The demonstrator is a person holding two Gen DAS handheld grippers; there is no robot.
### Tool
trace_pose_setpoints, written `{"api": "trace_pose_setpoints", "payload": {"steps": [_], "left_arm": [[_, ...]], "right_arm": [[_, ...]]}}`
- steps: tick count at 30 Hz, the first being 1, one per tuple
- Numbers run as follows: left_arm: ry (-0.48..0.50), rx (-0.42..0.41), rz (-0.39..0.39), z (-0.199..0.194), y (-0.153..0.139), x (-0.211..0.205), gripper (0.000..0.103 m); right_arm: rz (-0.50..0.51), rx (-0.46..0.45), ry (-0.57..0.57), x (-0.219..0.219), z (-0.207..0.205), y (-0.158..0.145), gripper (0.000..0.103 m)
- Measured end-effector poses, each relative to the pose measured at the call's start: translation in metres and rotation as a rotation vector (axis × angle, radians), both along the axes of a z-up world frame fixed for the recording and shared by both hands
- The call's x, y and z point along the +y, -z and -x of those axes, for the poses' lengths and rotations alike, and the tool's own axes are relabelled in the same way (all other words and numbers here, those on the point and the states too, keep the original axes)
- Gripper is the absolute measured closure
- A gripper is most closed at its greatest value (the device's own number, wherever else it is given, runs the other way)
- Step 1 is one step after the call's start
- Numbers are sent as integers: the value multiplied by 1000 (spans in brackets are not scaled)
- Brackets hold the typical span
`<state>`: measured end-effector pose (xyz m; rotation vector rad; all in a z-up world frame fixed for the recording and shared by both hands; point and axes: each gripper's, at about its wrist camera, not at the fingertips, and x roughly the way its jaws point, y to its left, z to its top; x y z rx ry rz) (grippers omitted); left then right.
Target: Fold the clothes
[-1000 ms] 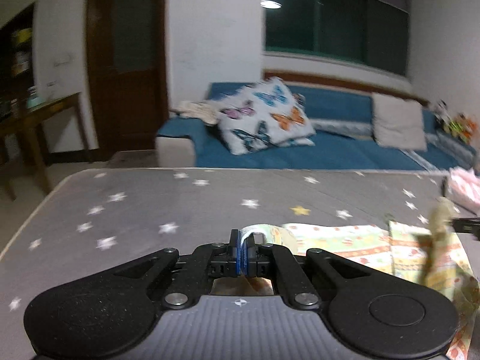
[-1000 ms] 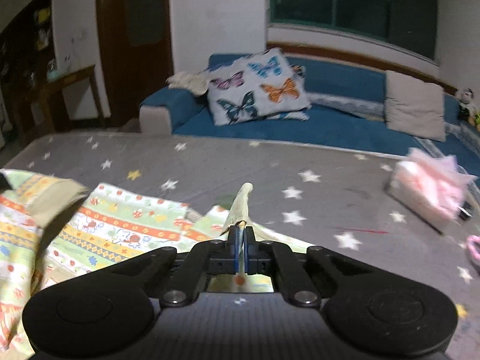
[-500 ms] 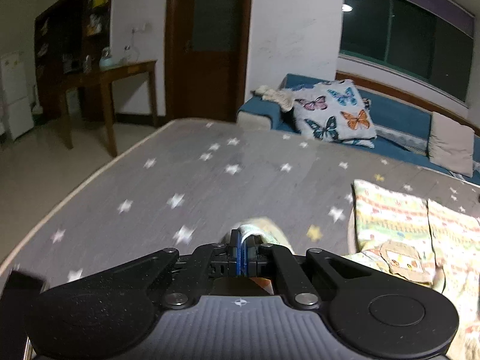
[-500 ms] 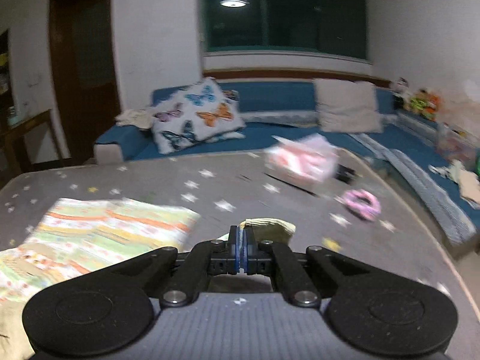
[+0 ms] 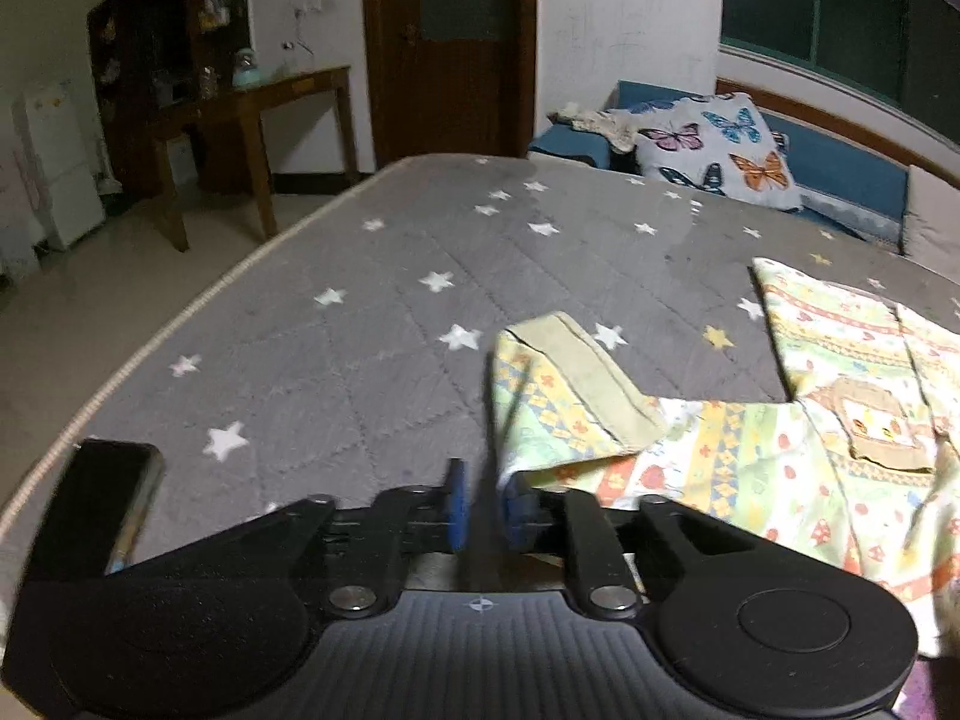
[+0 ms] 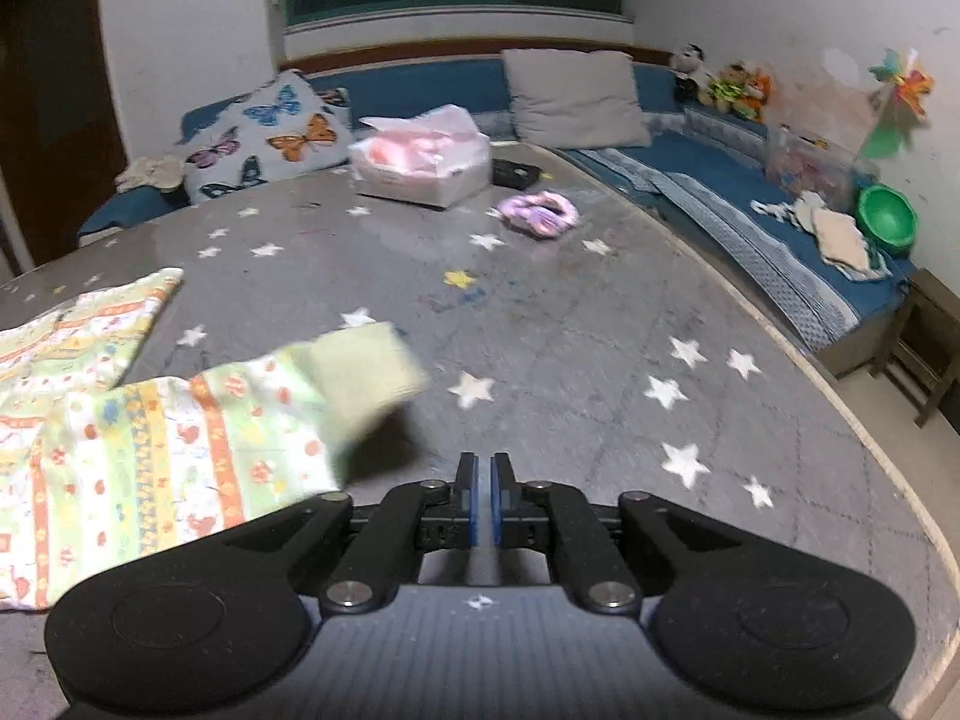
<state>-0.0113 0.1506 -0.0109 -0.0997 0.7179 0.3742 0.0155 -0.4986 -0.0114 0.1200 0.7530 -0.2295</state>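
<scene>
Garment (image 5: 750, 456): I see it spread flat on the starred bed (image 5: 360, 312), sleeves out, ready for folding.
Left claw (image 5: 480, 507): parted, empty, beside one sleeve cuff.
Right claw (image 6: 482, 504): slightly parted, gripping nothing.

One patterned garment (image 5: 750, 450), one butterfly pillow (image 6: 264, 138), one tissue pack (image 6: 420, 165), one phone (image 5: 102, 510).

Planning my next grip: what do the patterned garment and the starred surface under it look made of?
Patterned garment: thin, matte woven cotton by the look; it drapes and creases softly, with plain beige cuffs. Starred surface: grey quilted fabric, slightly fuzzy, with stitched diamond lines; probably a padded mattress cover.
</scene>
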Motion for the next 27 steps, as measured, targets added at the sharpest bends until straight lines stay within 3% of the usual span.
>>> {"api": "trace_pose_setpoints", "payload": {"steps": [4,6,8,9,12,15,16,17,19,24,27], "left_arm": [[-19,-8,-44,-1,-2,-1,56],[-5,-15,-60,1,-5,-4,46],[14,-25,-73,4,-7,-6,39],[27,-27,-75,3,-8,-6,32],[52,-29,-88,1,-8,-13,28],[67,-28,-92,-3,-7,-18,28],[71,-28,-94,-5,-7,-19,28],[72,-27,-96,-7,-6,-19,28],[66,-26,-98,-14,-4,-18,28],[56,-7,-125,-28,6,-14,31],[33,11,-149,-33,15,-9,32]], "right_arm": [[-11,-4,-25,6,-18,2,66],[-17,4,-38,9,-26,7,63],[-19,14,-51,11,-33,12,51],[-13,18,-53,12,-36,13,49],[-1,20,-46,11,-46,17,49],[-8,15,-44,11,-52,18,53],[-5,11,-51,12,-52,18,64],[0,8,-57,14,-52,18,83],[11,5,-65,17,-52,16,94],[68,-31,-39,18,-41,5,96],[67,-3,-6,12,-37,11,95]]}}
